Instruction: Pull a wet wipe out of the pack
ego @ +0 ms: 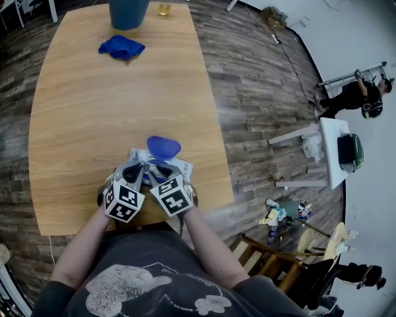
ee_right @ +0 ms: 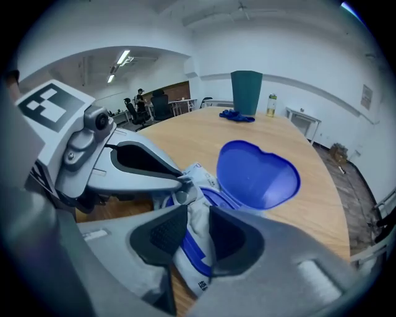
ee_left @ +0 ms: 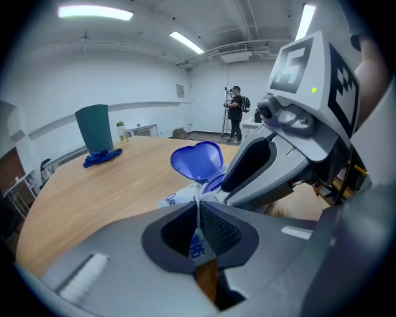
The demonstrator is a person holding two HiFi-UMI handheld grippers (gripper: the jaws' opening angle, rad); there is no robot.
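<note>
We see the pack (ego: 184,167) of wipes lying at the near edge of the wooden table (ego: 93,111). Its blue lid (ego: 163,147) stands open. Our left gripper (ee_left: 198,213) has its jaws squeezed tight on a thin edge of the pack. Our right gripper (ee_right: 198,213) is right beside it, and its jaws pinch a white wet wipe (ee_right: 195,241) at the pack's hole.

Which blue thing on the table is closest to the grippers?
The open blue heart-shaped plastic lid, right beside them; the crumpled blue cloth and teal container stand at the far end.
</note>
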